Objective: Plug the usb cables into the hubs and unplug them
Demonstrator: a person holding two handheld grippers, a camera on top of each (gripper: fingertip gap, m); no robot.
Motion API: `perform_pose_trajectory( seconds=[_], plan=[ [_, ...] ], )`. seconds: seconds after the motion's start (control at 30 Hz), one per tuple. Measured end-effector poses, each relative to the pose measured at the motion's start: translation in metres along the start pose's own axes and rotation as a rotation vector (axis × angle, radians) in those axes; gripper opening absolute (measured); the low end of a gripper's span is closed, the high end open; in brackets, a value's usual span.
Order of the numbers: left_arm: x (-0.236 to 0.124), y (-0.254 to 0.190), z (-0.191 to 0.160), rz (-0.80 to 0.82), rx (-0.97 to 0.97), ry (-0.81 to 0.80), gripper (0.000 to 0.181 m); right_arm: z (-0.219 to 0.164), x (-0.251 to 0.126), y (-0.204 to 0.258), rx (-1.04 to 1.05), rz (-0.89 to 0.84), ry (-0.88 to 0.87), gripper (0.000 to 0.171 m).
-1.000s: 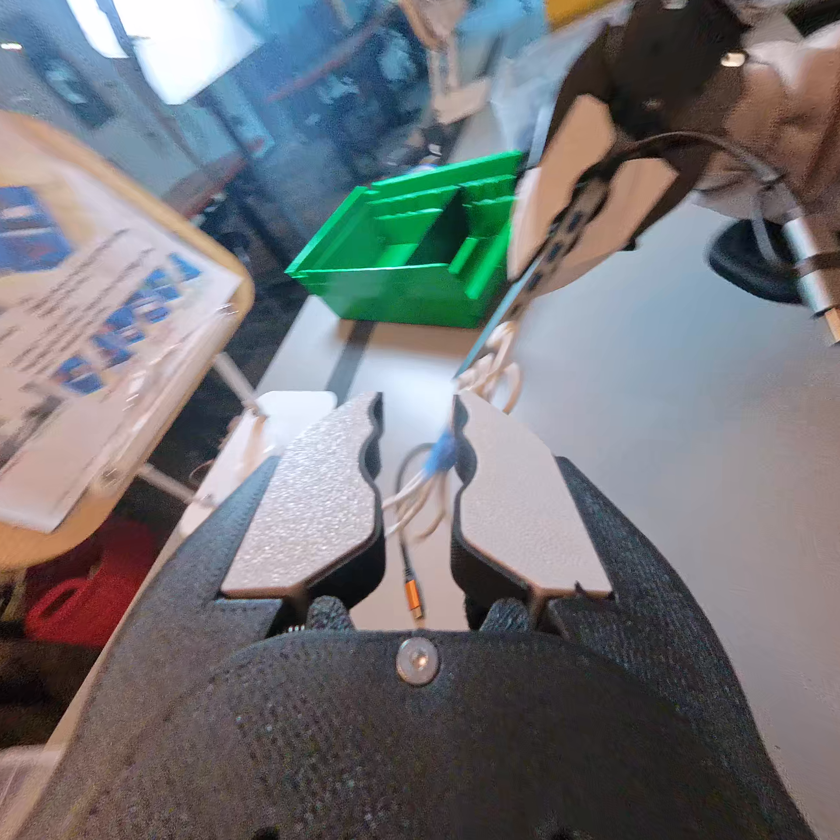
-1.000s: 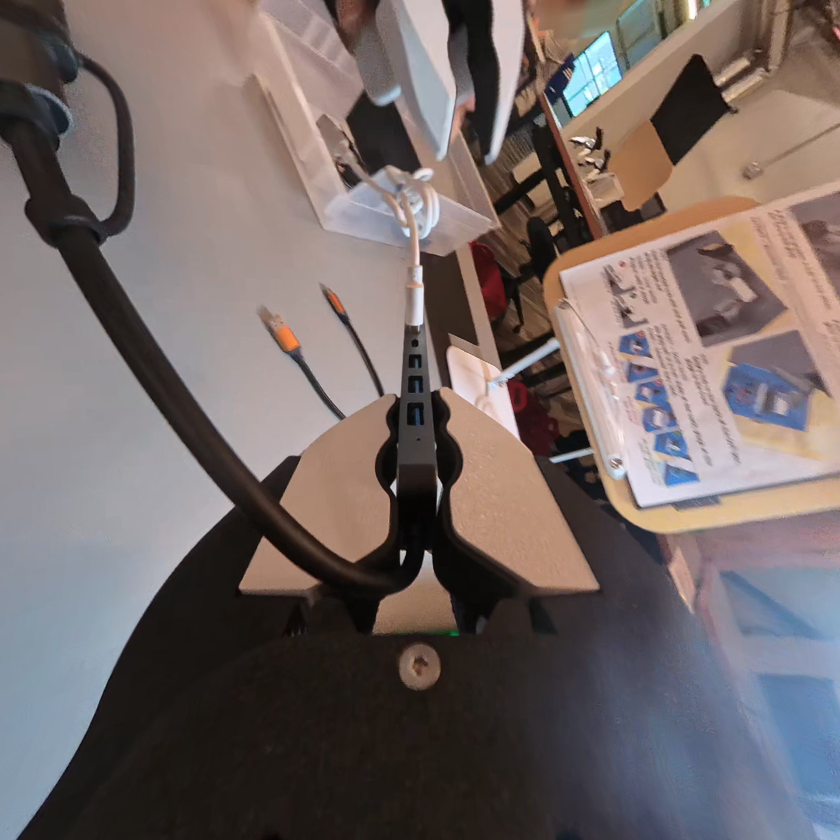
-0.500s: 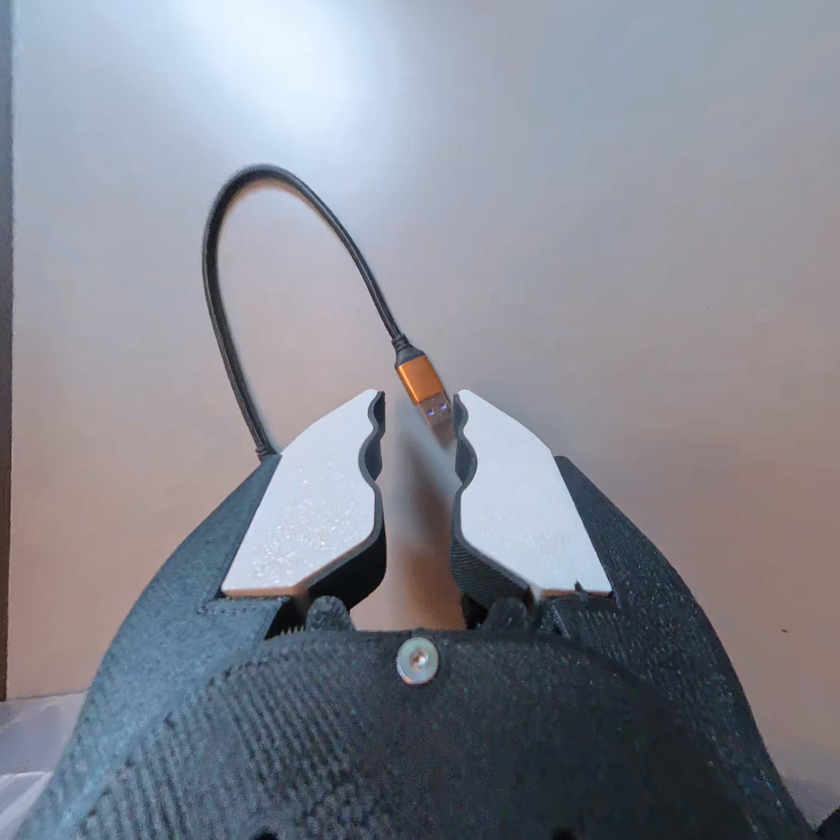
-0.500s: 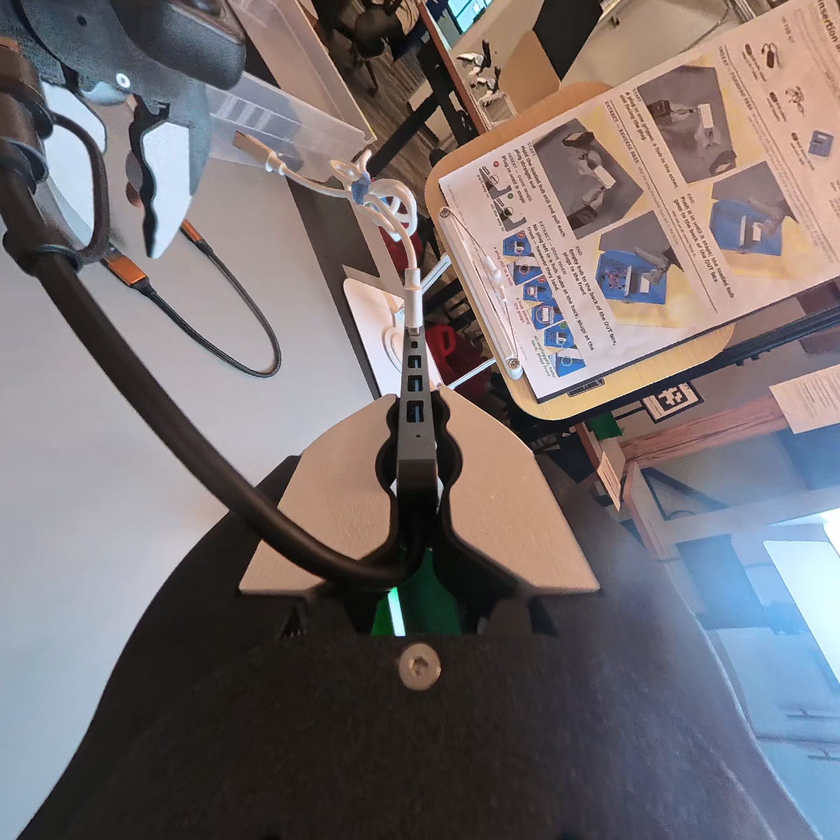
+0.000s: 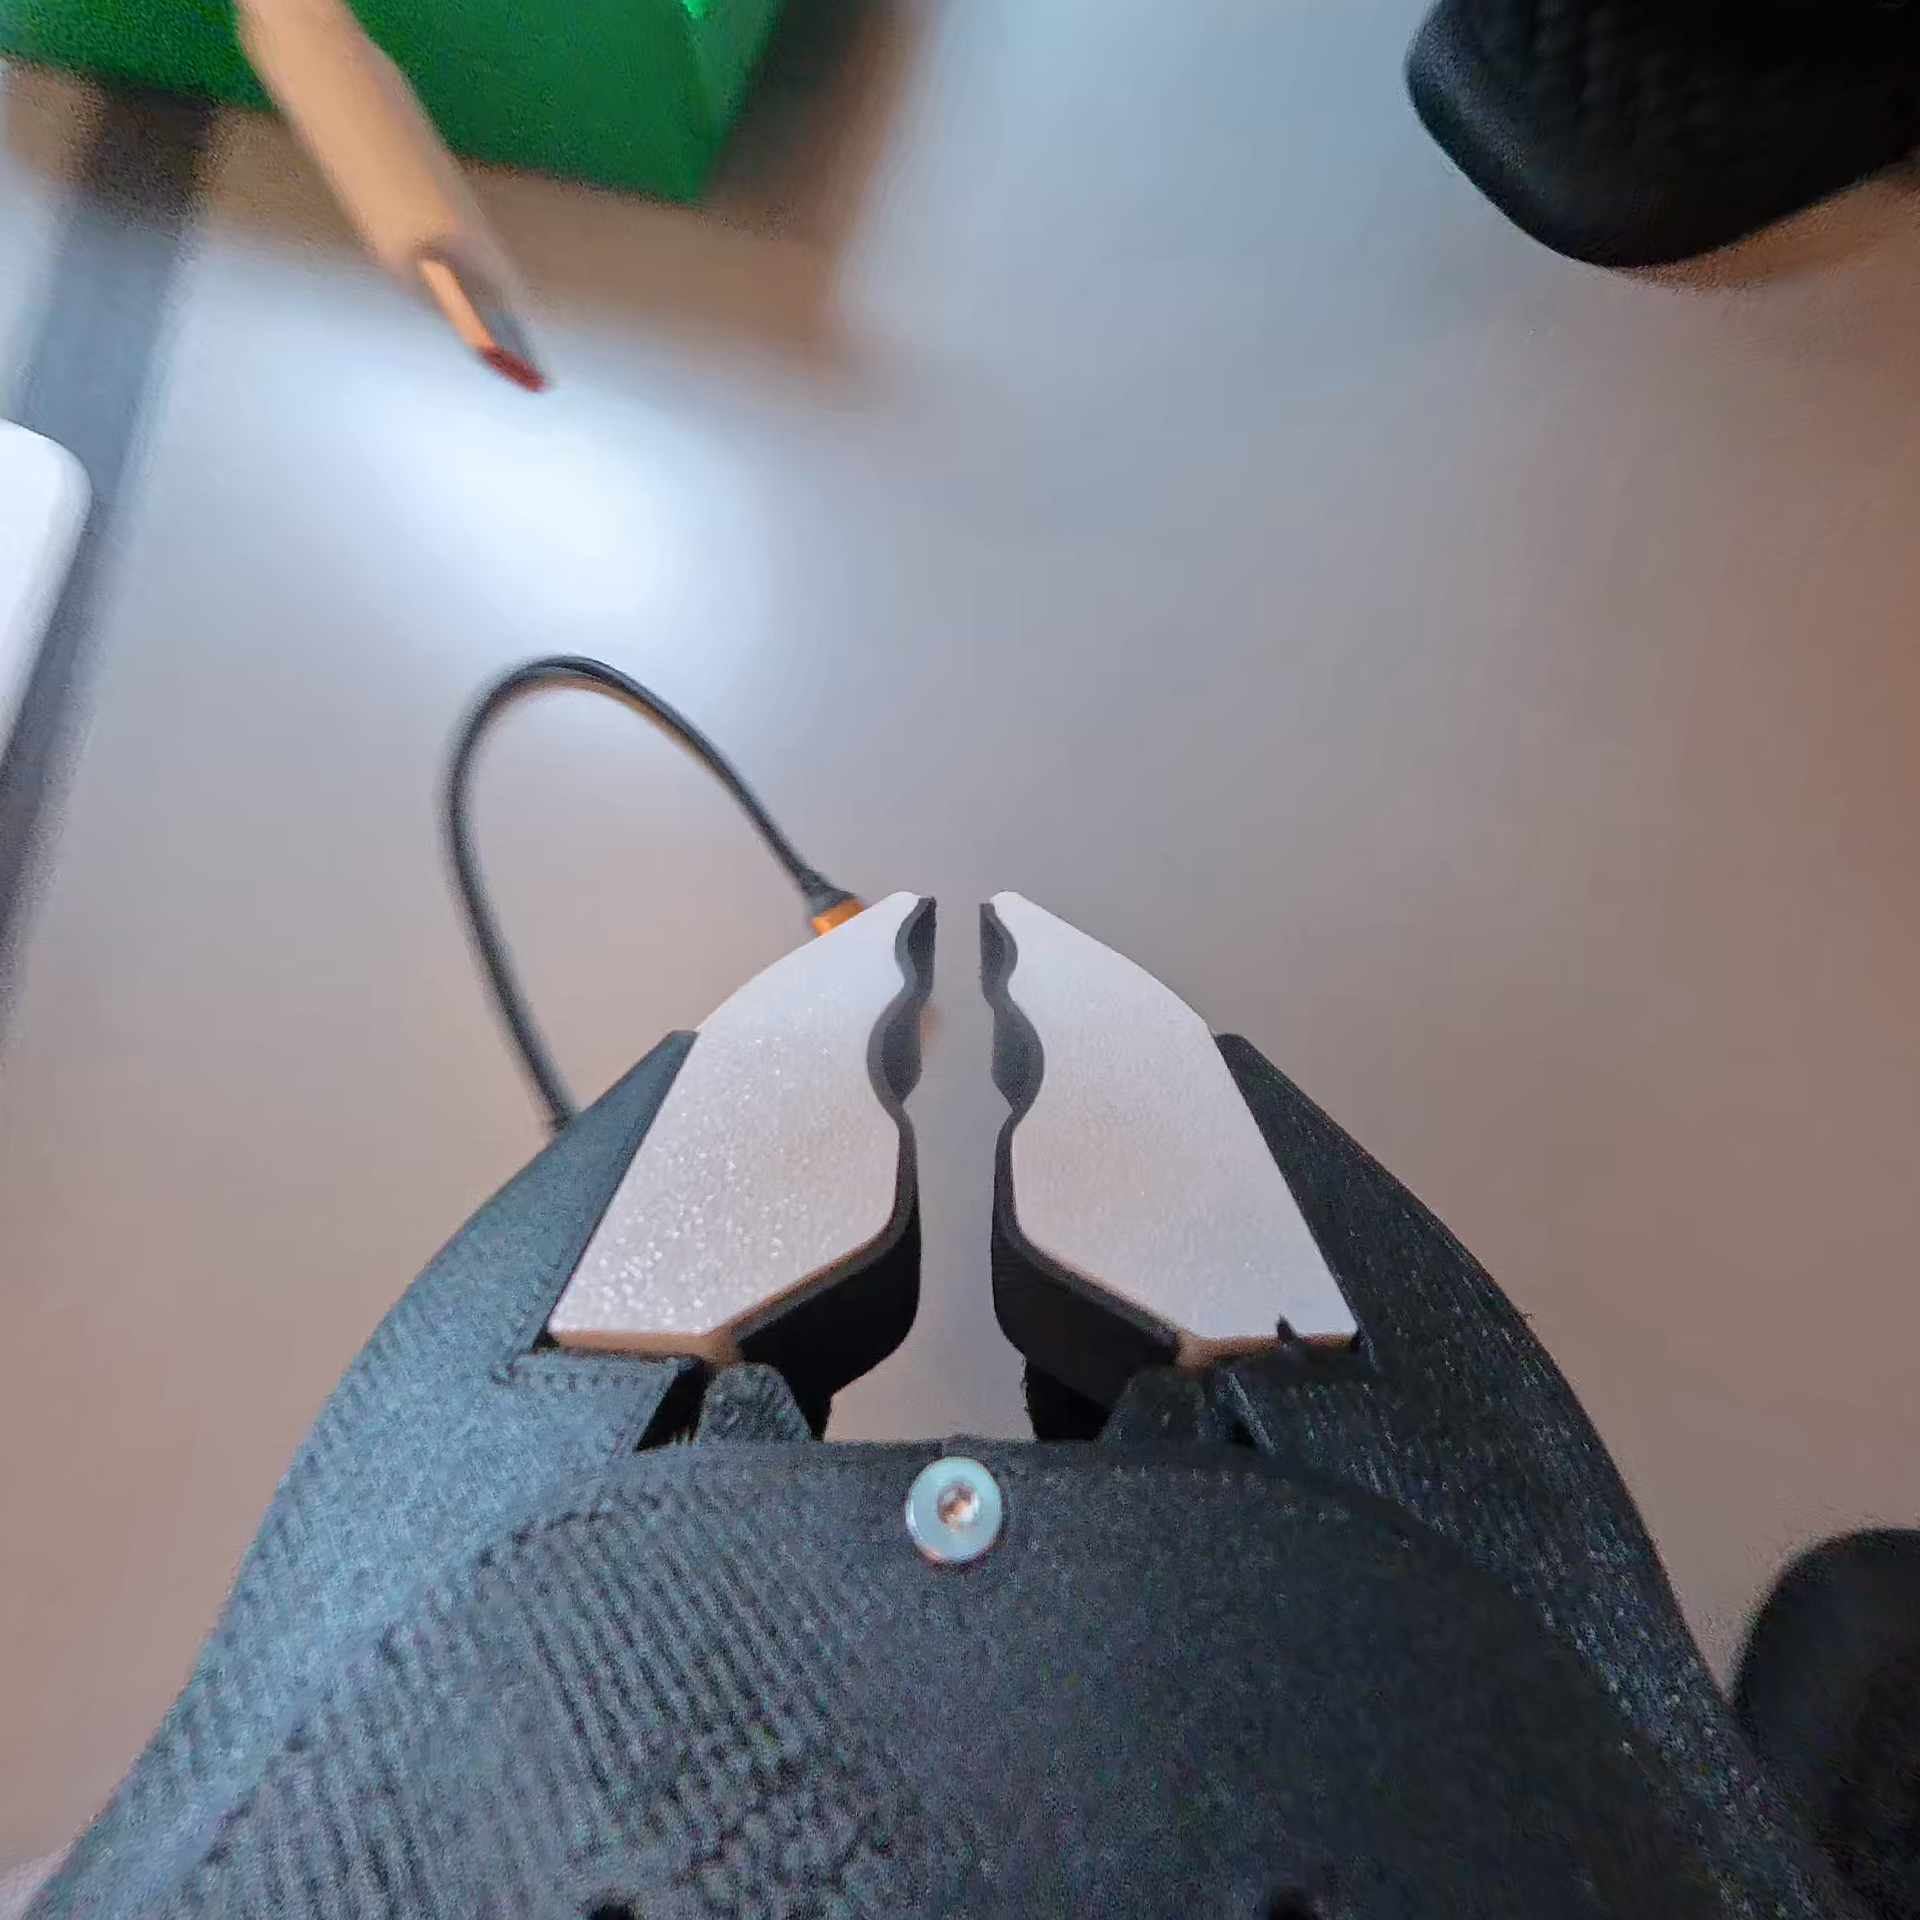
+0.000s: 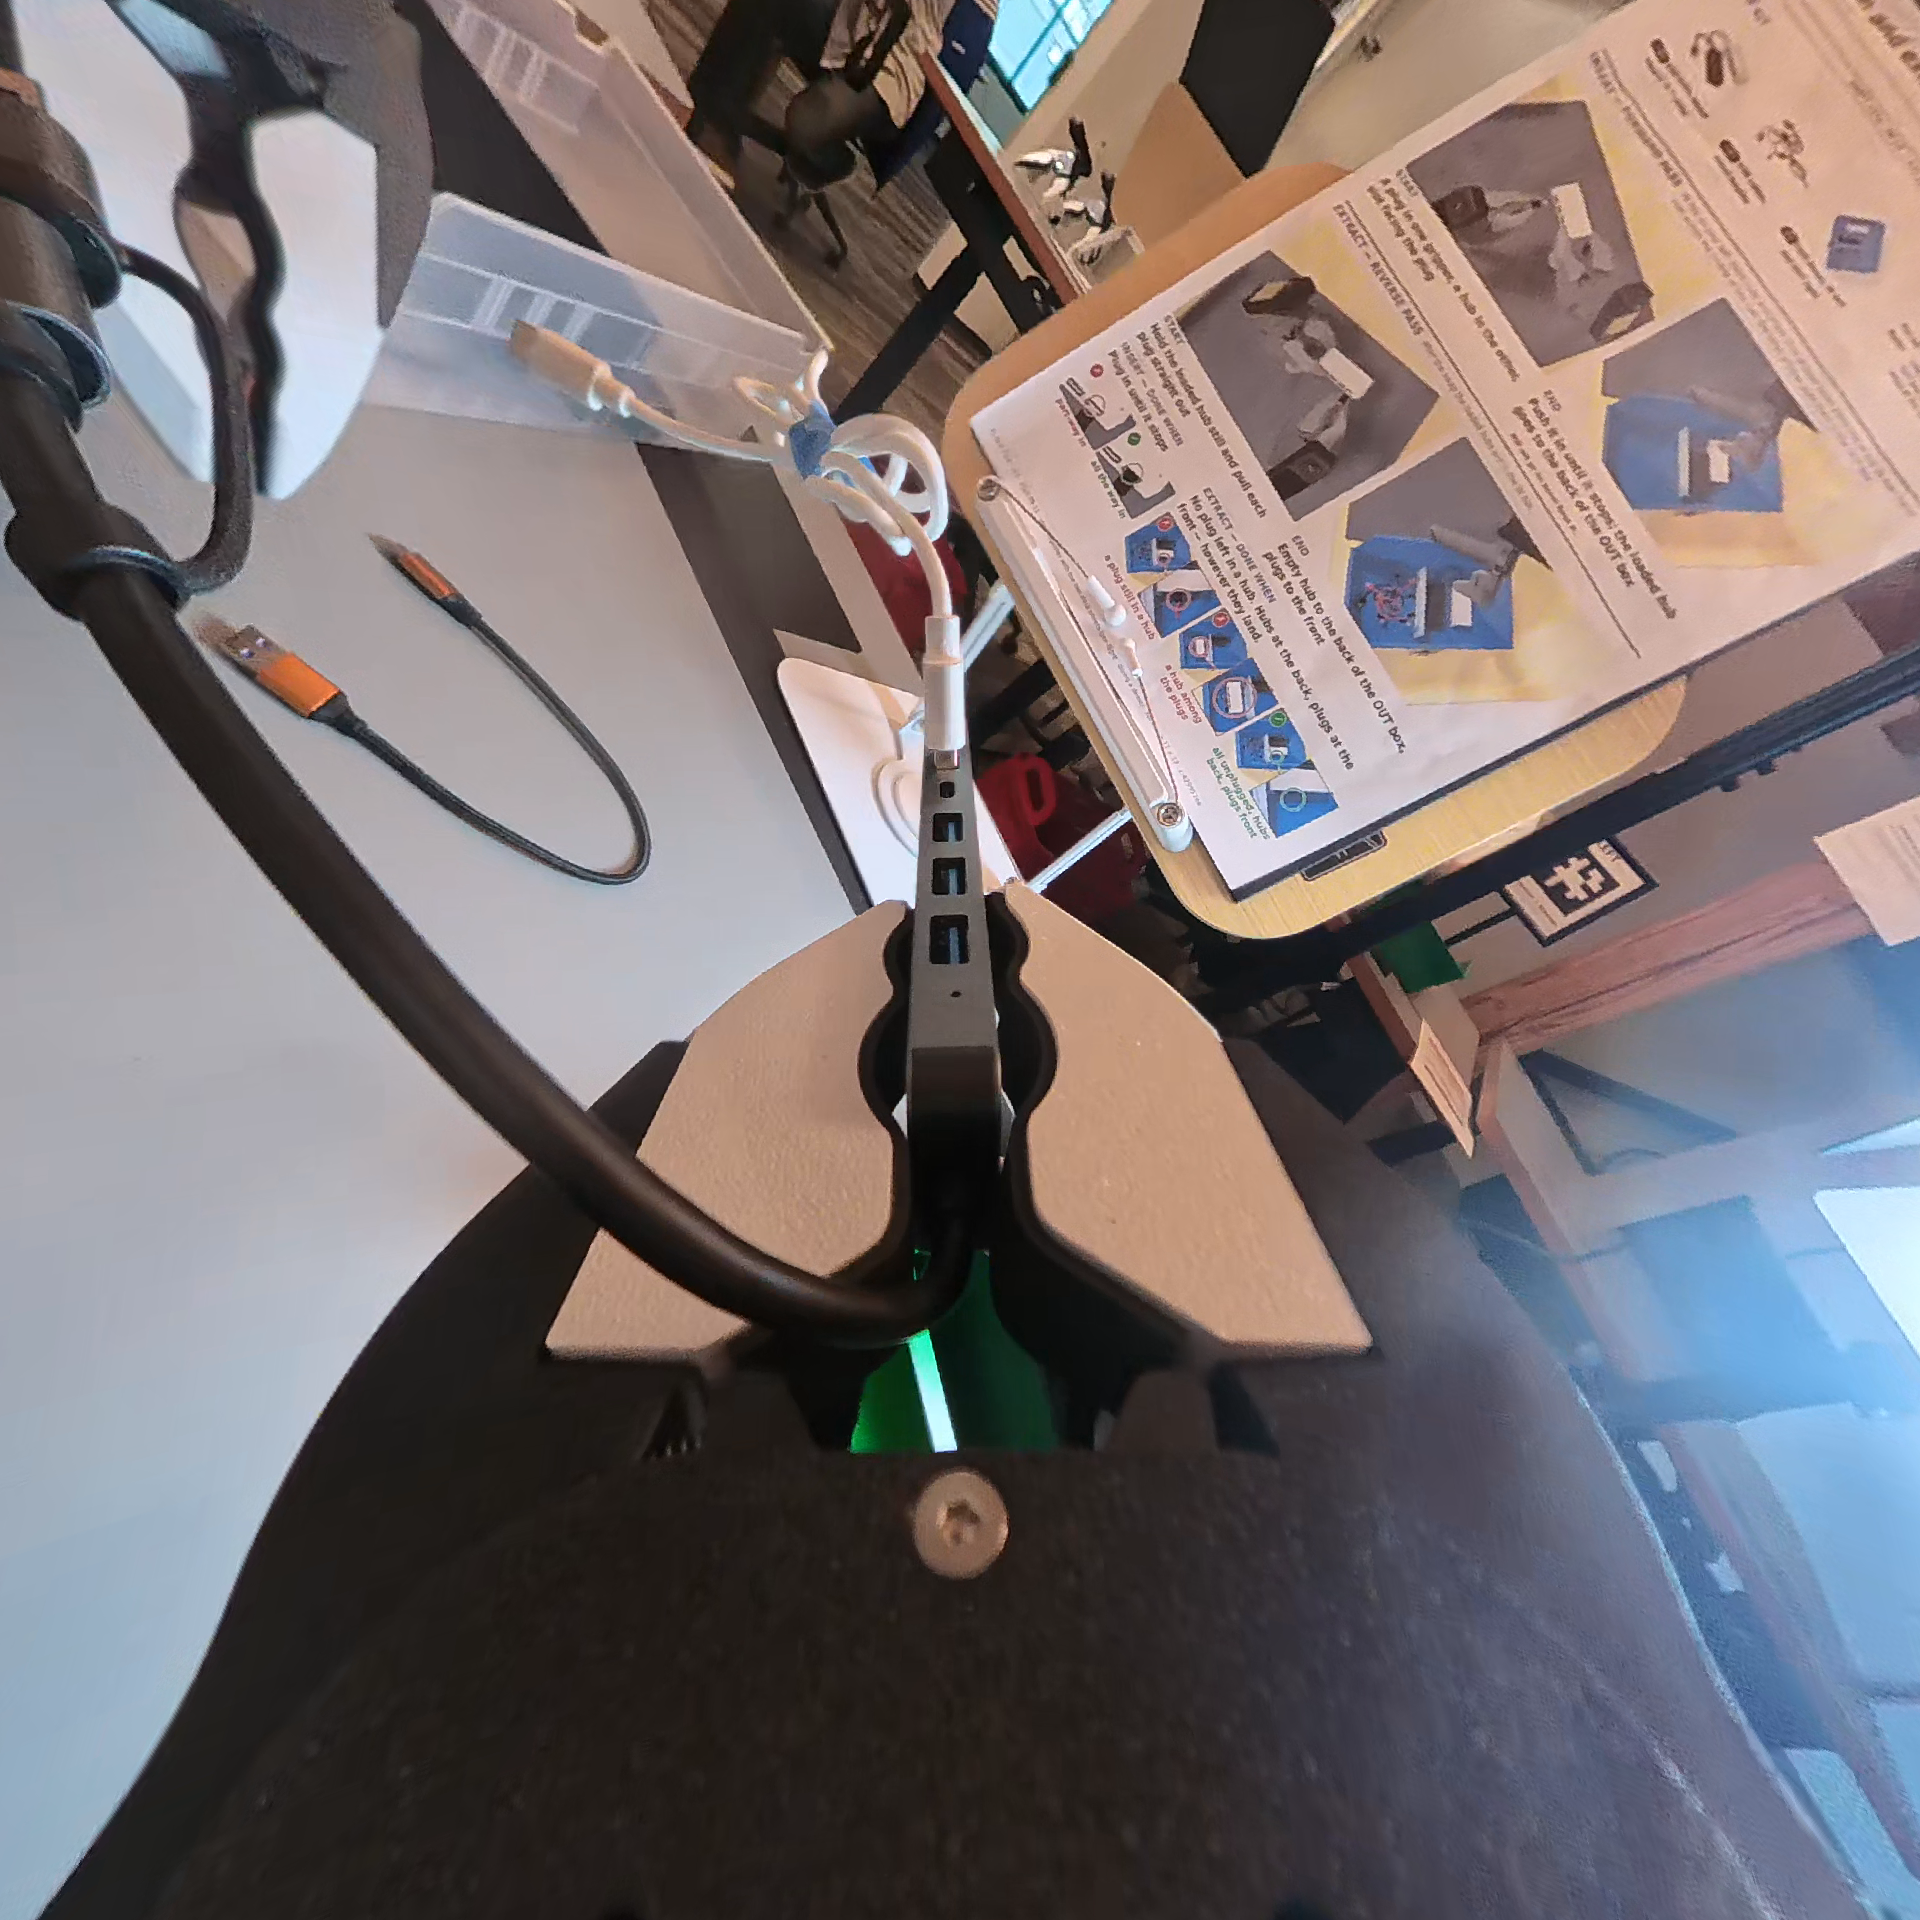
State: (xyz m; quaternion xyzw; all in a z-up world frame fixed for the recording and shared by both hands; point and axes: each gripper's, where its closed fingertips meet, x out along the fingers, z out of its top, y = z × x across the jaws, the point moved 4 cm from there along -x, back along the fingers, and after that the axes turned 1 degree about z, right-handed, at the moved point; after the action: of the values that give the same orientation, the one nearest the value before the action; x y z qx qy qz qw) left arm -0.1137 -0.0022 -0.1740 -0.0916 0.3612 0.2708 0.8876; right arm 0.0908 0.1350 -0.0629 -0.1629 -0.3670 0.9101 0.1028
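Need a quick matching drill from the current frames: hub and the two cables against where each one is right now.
Things:
1. dark hub
2. white cable
3. black cable with orange plugs

States:
A. lying loose on the table, both plugs free
B. clamped between the fingers of the right gripper
C. plugged into the far end of the hub, its other plug hanging free

Pairs: 1-B, 2-C, 3-A
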Motion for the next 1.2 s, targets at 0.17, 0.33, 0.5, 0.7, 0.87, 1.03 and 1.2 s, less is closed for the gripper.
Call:
perform_pose_trajectory(
  seconds=[0.17,0.33,0.5,0.7,0.87,1.03,1.2],
  plan=[
    [0.007,0.032,-0.012,0.189,0.274,0.226,0.02,0.0,-0.007,-0.014,0.049,-0.033,-0.022,0.012],
    [0.04,0.041,-0.024,0.131,0.856,0.584,0.028,-0.005,-0.014,-0.023,0.078,-0.056,-0.022,0.012],
    [0.063,0.032,-0.011,-0.042,1.294,0.655,0.042,-0.013,-0.017,-0.03,0.124,-0.053,-0.029,0.012],
    [0.072,0.018,-0.008,-0.303,1.39,0.694,0.025,-0.027,-0.019,-0.034,0.162,-0.044,-0.025,0.011],
    [0.074,0.01,-0.006,-0.397,1.132,0.642,0.019,-0.031,-0.02,-0.037,0.187,-0.038,-0.037,0.011],
    [0.074,-0.003,-0.003,-0.452,0.495,0.541,0.008,-0.026,-0.026,-0.041,0.179,-0.051,-0.032,0.011],
    [0.073,-0.019,-0.003,-0.465,0.117,0.385,0.008,-0.021,-0.03,-0.043,0.183,-0.055,-0.048,0.011]
  ],
)
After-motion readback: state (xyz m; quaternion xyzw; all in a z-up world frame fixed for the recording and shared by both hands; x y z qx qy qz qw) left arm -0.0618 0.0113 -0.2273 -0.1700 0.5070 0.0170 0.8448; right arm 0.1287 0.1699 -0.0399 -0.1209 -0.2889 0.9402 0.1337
